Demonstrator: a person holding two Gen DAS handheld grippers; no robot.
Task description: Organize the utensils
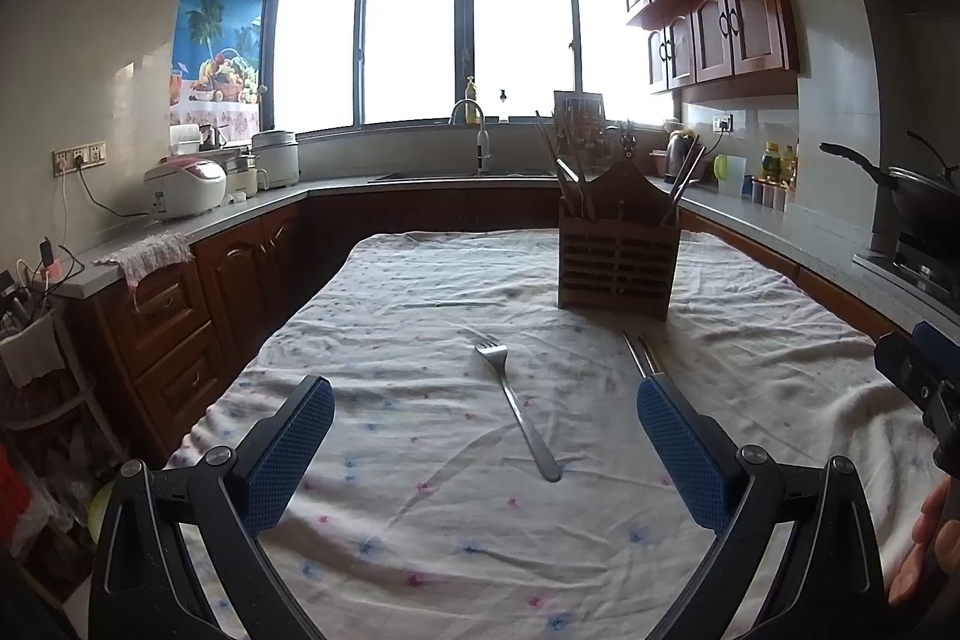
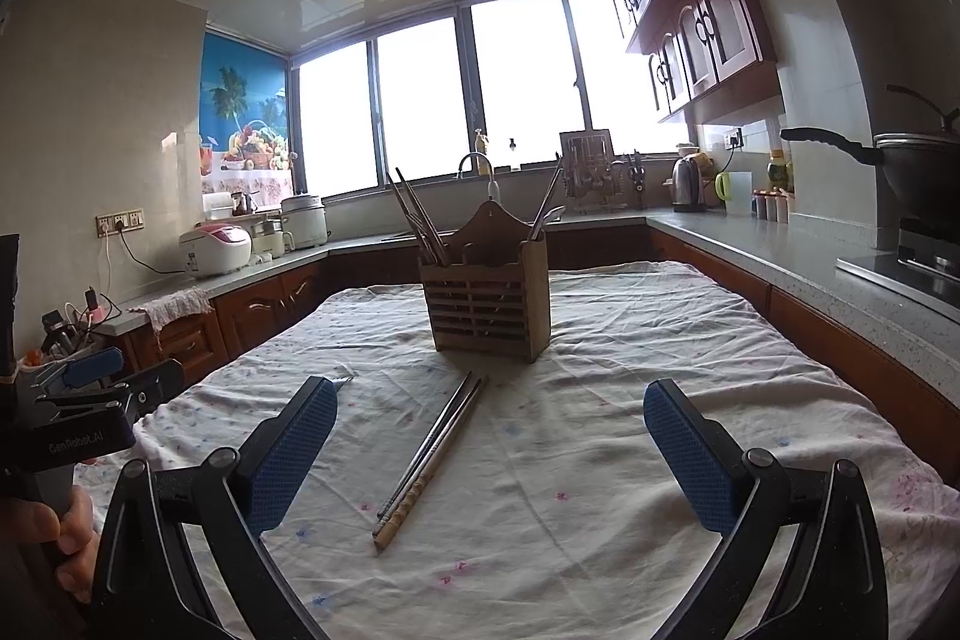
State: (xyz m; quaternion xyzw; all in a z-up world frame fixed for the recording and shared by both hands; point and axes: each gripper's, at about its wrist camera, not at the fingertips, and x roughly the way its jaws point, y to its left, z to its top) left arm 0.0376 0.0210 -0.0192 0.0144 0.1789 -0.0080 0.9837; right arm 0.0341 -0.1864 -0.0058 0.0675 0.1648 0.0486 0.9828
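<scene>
A metal fork [image 1: 519, 409] lies on the flowered tablecloth [image 1: 420, 520], tines pointing away, between the fingers of my open, empty left gripper [image 1: 485, 397]. A pair of chopsticks [image 2: 429, 451] lies on the cloth [image 2: 600, 520] between the fingers of my open, empty right gripper [image 2: 491, 400]; their tips also show in the left wrist view [image 1: 639, 355]. A wooden slatted utensil holder [image 1: 618, 253] stands upright beyond both, with chopsticks and other utensils in it; it also shows in the right wrist view [image 2: 487, 295].
Kitchen counters run around the table: rice cookers [image 1: 186, 187] at left, a sink and tap [image 1: 474, 130] under the window, a kettle [image 2: 687, 184] and a wok on the stove [image 2: 912, 160] at right. The left gripper's body [image 2: 90, 400] shows at the right wrist view's left edge.
</scene>
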